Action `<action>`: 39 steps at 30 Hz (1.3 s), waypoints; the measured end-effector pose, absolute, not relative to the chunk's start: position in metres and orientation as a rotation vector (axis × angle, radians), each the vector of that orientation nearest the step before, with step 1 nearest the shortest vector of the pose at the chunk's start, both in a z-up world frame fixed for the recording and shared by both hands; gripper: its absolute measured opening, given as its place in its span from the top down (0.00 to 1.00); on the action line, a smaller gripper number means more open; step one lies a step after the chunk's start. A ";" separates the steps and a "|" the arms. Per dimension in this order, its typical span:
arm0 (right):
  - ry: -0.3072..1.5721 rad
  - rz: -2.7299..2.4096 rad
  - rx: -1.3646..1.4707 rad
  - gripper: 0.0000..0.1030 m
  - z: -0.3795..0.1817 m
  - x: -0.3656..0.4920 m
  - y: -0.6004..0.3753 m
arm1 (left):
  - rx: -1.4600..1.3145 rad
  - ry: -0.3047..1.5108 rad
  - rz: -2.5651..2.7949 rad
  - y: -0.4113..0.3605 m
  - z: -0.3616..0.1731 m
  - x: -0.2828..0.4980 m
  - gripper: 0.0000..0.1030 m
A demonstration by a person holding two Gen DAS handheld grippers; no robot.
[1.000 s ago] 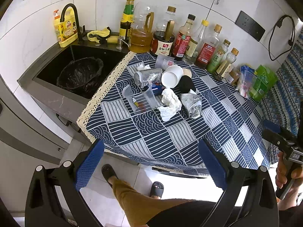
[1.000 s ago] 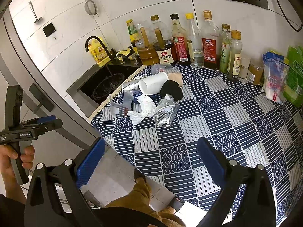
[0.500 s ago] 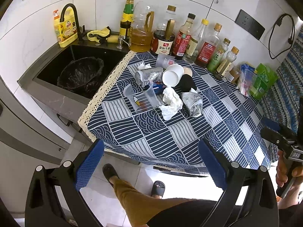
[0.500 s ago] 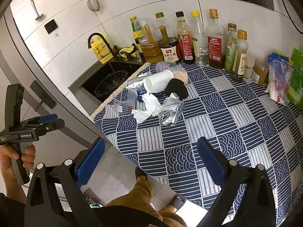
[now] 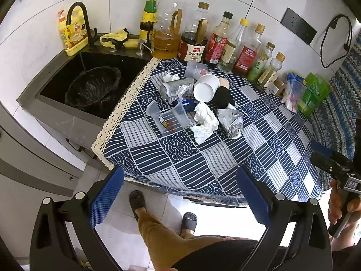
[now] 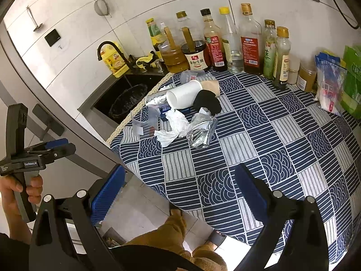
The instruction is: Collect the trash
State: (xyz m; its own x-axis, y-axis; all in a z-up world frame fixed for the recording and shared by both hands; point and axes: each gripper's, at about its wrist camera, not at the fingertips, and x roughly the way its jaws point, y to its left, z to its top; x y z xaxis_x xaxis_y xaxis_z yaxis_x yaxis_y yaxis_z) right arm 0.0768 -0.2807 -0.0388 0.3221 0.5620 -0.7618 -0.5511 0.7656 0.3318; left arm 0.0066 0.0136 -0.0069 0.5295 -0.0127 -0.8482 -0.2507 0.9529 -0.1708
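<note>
Grippers [image 5: 179, 194] above patterned tablecloth [image 5: 194, 158]

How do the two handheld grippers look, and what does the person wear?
Both the left gripper and the right gripper have black plastic frames, silver screws and ribbed blue pads. The person wears mustard trousers and dark slippers.

Bare tablecloth [image 5: 194, 158] in front, bottles [image 5: 243, 45] crowding rear

The counter under a blue patterned cloth [image 5: 187, 164] carries, ahead of the open fingers, a trash pile: crumpled tissue [image 5: 204, 122], foil wrappers, white cup [image 5: 205, 88], clear cup [image 5: 169, 119].
</note>
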 end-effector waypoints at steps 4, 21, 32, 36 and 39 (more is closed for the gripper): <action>1.020 0.712 0.022 0.06 -0.042 0.082 -0.277 | -0.278 1.031 0.120 0.019 -0.010 0.019 0.06; 1.150 0.600 0.181 0.06 -0.094 0.146 -0.243 | -0.233 1.143 0.050 0.073 -0.044 0.094 0.06; 1.298 0.573 0.261 0.06 -0.155 0.211 -0.211 | -0.411 1.215 0.054 0.110 -0.100 0.132 0.07; 1.380 0.580 0.317 0.07 -0.184 0.235 -0.204 | -0.599 1.228 0.095 0.129 -0.128 0.139 0.07; 1.416 0.578 0.341 0.10 -0.200 0.244 -0.201 | -0.682 1.219 0.093 0.134 -0.137 0.141 0.07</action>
